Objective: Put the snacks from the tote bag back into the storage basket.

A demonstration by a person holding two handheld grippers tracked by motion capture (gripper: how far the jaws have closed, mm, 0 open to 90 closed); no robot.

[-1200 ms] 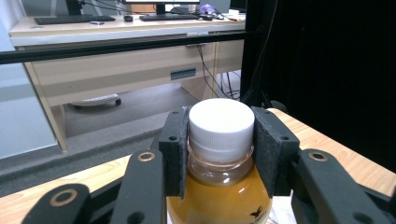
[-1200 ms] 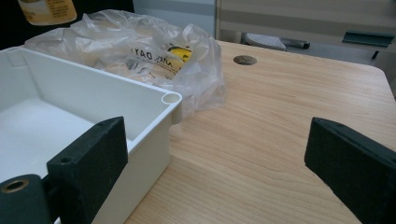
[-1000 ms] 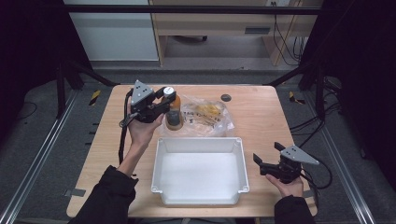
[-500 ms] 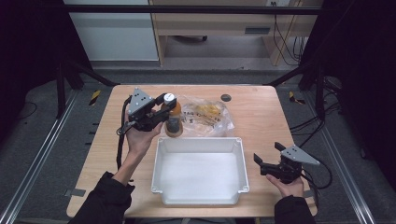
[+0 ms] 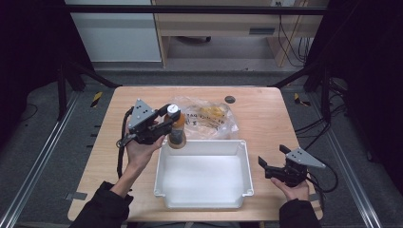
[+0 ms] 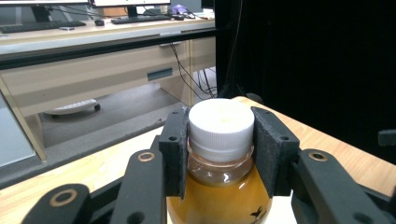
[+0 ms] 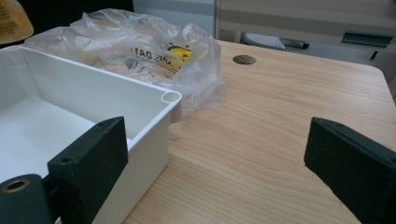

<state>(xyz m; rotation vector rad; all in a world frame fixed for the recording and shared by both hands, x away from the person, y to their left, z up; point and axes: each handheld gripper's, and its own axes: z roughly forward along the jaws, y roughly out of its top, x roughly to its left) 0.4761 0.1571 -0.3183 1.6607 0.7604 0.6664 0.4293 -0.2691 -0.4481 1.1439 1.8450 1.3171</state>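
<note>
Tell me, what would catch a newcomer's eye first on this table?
Probably the big white tub in the middle of the wooden table. Next, the left gripper at the tub's far left corner, clamped on the white cap of an amber bottle. A crumpled clear plastic bag lies just behind the tub.

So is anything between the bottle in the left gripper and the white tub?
Nothing visible. The bottle, clamped at its cap by the left gripper, hangs at the white tub's far left corner, and the tub looks empty.
</note>
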